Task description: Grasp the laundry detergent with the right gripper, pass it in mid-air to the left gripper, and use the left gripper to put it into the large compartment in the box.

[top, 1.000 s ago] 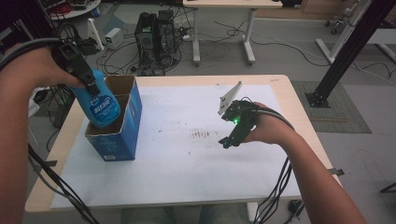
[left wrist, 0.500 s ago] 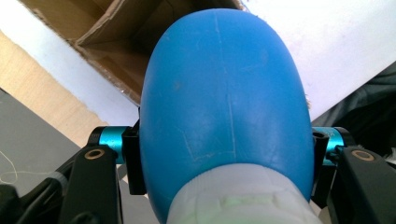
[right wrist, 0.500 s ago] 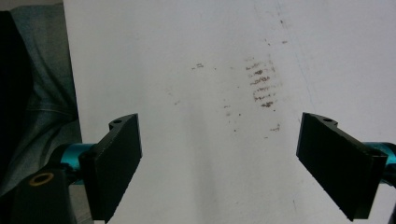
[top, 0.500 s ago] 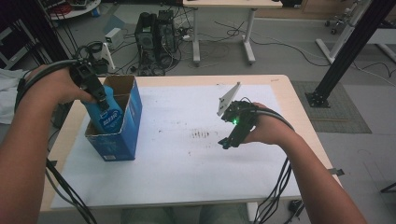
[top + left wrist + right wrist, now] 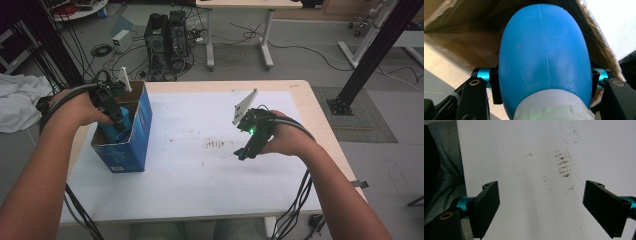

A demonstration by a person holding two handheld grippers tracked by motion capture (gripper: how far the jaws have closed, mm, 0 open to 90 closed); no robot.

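At the left of the high view, the left gripper (image 5: pixel 119 119) is clamping a blue bottle (image 5: pixel 544 52) inside the blue box (image 5: pixel 142 131). Its smooth, rigid plastic looks light but slippery, best gripped across the body. The right gripper (image 5: pixel 544 205) is hanging wide open, holding nothing.

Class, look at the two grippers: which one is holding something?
The left gripper: its jaws clamp a blue bottle inside the blue box. The right gripper hangs open over the table.

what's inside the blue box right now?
A blue bottle, gripped by the left gripper, sits partly down in the blue box. The bottle and the box walls hide the bottom, so anything else inside can't be seen.
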